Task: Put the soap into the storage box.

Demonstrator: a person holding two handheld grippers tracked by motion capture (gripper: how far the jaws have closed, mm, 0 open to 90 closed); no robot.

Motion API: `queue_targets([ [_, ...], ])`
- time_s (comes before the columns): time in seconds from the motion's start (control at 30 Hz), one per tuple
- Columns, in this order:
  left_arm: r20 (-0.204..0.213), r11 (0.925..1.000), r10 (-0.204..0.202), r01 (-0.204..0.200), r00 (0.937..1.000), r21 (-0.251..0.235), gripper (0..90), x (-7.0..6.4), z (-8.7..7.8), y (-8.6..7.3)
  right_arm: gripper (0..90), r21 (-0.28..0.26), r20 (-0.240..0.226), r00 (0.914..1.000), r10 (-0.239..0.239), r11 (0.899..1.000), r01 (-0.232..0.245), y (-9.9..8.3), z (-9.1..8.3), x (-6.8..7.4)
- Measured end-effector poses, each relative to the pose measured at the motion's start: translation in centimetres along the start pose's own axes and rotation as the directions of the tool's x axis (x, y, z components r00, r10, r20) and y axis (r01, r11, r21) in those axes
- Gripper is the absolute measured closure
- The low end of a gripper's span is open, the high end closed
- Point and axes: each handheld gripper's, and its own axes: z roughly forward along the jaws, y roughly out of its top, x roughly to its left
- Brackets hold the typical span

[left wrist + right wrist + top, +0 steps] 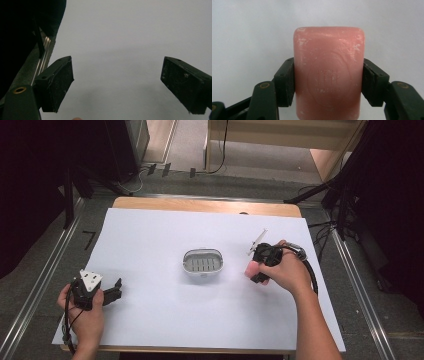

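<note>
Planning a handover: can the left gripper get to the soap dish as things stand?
Probably yes. The left gripper is open and holds nothing, and bare white sheet lies between it and the soap dish.

a lab-like recording setup, wooden table point(200, 205) covered by a white paper sheet point(165, 310), black curtains point(30, 185), metal floor rails point(42, 280), loose cables point(220, 150)
</note>
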Motion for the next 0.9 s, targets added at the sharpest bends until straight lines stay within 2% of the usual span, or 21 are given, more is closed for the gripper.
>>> queue_targets([
  [0.37,0.001,1.0,-0.004,0.004,1.0,-0.001,11.7,0.0,0.0,0.0,38.9,-0.023,0.012,0.998,-0.062,0.998,0.063,2.6,-0.7,0.8],
  [0.4,0.002,1.0,-0.004,0.004,1.0,-0.001,11.7,0.0,0.0,0.0,38.9,-0.023,0.006,0.9984,-0.057,0.998,0.057,2.8,-0.7,1.0],
  [0.77,0.003,1.0,-0.004,0.004,1.0,-0.001,11.7,0.0,0.0,0.0,38.8,-0.036,0.001,0.9928,-0.12,0.992,0.12,5.1,-0.8,1.7],
  [0.9,0.003,1.0,-0.004,0.004,1.0,-0.002,11.7,0.1,0.0,0.0,38.9,-0.039,-0.004,0.9918,-0.128,0.991,0.128,5.8,-1.0,2.0],
])
